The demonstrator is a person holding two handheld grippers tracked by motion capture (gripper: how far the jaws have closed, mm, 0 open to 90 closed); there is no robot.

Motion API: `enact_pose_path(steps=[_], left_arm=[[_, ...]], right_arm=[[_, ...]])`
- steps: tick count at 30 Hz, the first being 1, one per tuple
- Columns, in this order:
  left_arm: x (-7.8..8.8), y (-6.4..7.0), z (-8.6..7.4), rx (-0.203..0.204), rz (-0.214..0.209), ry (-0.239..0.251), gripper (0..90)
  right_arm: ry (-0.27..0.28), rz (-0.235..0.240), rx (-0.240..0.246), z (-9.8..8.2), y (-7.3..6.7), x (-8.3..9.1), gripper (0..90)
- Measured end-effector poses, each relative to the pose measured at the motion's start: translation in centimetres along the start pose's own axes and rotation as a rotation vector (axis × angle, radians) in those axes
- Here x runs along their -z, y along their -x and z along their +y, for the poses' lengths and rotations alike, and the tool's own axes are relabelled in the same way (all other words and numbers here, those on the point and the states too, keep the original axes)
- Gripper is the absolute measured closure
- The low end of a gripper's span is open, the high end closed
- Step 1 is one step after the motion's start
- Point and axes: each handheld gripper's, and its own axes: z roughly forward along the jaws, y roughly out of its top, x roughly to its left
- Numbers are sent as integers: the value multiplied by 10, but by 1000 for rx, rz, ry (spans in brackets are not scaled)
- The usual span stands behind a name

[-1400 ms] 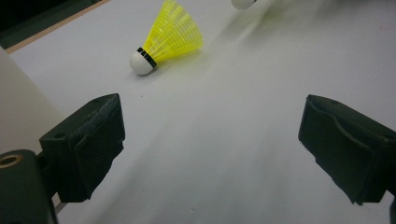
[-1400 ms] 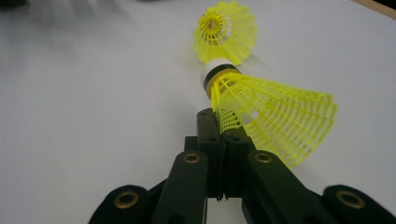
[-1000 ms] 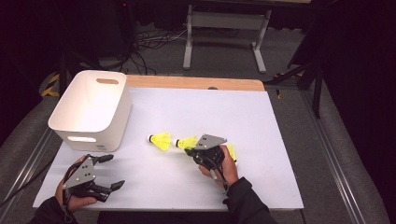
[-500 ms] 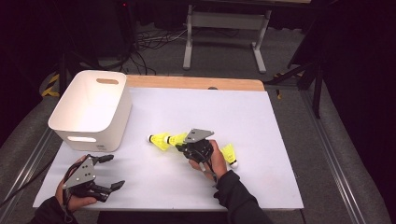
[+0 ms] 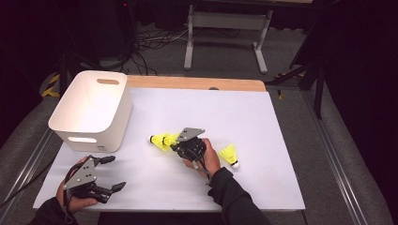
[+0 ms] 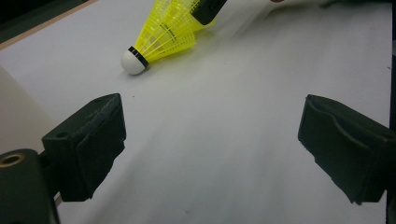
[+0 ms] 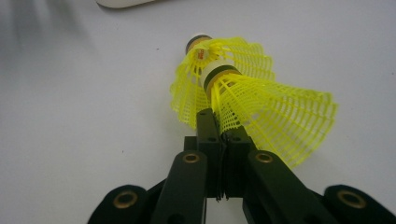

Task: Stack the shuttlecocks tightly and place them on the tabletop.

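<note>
My right gripper (image 5: 175,141) (image 7: 219,128) is shut on the mesh skirt of a yellow shuttlecock (image 7: 275,112). Its white cork end sits inside the open skirt of a second yellow shuttlecock (image 7: 205,56) (image 5: 159,140) (image 6: 159,35), which lies on the white table top with its cork pointing toward the bin. A third yellow shuttlecock (image 5: 229,154) lies just right of my right hand. My left gripper (image 5: 116,172) (image 6: 210,135) rests at the table's near left, open, with nothing between its jaws.
A white plastic bin (image 5: 94,112) with handle slots stands at the left of the table, close behind my left gripper. The white sheet (image 5: 263,122) stretches to a wooden back edge (image 5: 197,83). Cables and a metal stand are on the floor beyond.
My right gripper has moved left with its shuttlecock, bringing it up against and into the skirt of the one lying on the table. The left gripper has stayed put.
</note>
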Motion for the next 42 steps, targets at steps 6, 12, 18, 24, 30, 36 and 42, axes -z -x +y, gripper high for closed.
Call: enact_pose_path(steps=[6,12,18,24,30,36,42], left_arm=[[0,1,0,1,-4,2,84],[0,1,0,1,-6,-2,84],[0,1,0,-4,-5,-3,85],[0,1,0,-5,-7,-3,86],[-1,1,0,-2,-10,-4,86],[-1,2,0,-2,-9,-3,86],[-1,2,0,-3,-5,-5,86]], right_arm=[[-7,-11,9,5,0,-4,885],[-4,-1,8,6,3,-8,882],[19,30,5,7,3,-9,874],[9,35,-5,5,6,-14,849],[-15,6,-2,5,7,-15,740],[-23,-20,-22,4,8,-11,580],[8,-43,-44,5,9,5,488]])
